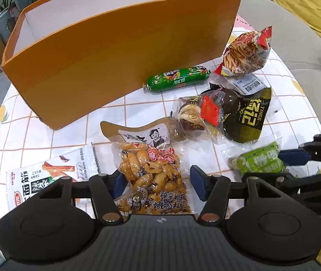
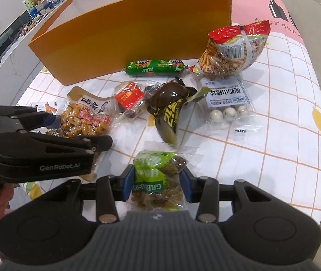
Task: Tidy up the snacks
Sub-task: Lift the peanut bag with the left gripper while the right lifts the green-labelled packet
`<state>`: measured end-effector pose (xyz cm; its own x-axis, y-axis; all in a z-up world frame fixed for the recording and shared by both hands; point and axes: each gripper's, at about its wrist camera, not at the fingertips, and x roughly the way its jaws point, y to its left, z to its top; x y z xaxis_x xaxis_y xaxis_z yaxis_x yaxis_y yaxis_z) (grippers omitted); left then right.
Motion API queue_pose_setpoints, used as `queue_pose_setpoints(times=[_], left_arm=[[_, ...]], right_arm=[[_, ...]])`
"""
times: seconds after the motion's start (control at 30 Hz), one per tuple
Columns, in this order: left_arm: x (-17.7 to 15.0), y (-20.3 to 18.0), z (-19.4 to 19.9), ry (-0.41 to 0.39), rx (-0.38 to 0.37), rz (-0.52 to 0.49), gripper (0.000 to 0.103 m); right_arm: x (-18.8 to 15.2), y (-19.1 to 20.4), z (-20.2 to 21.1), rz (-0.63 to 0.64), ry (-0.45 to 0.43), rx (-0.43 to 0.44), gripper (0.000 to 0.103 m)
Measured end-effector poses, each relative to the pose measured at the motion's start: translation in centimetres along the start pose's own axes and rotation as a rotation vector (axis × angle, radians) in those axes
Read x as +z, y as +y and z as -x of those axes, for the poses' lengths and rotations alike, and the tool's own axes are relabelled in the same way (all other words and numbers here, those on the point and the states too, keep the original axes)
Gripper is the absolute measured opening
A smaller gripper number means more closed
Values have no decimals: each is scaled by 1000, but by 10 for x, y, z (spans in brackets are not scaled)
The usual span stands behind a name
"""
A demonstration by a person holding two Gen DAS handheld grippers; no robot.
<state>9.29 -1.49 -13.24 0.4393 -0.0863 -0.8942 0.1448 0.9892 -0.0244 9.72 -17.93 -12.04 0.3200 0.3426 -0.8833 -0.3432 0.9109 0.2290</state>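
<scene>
Snacks are spread on the tiled tablecloth (image 2: 273, 135), ahead of both grippers. Orange box (image 1: 119, 52) stands beyond them, far side. Peanut bag (image 1: 151, 176) lies between the left gripper (image 1: 158, 184) pads, jaws apart, not pressing it. Green raisin packet (image 2: 158, 178) is clamped in the right gripper (image 2: 158, 186). Green sausage (image 1: 178, 79) lies just beside the box wall.

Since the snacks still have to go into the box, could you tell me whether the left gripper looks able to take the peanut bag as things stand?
Probably yes. The left gripper already straddles the peanut bag, its jaws open on either side, and nothing lies on top of the bag.
</scene>
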Motion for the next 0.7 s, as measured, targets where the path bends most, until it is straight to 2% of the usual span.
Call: queue_pose_setpoints(times=[0.03, 0.1, 0.17, 0.33, 0.7], left_arm=[[0, 0, 2, 0, -3, -1, 58], [-1, 2, 9, -11, -11, -1, 53], [0, 3, 15, -13, -20, 4, 28], [-1, 6, 26, -18, -44, 21, 28], [5, 12, 66, -64, -83, 64, 28]], right_arm=[[0, 1, 0, 2, -1, 0, 40], [1, 1, 2, 0, 0, 11, 40], [2, 1, 4, -15, 0, 39, 40], [4, 1, 9, -46, -7, 89, 40], [13, 16, 40, -21, -78, 88, 39]])
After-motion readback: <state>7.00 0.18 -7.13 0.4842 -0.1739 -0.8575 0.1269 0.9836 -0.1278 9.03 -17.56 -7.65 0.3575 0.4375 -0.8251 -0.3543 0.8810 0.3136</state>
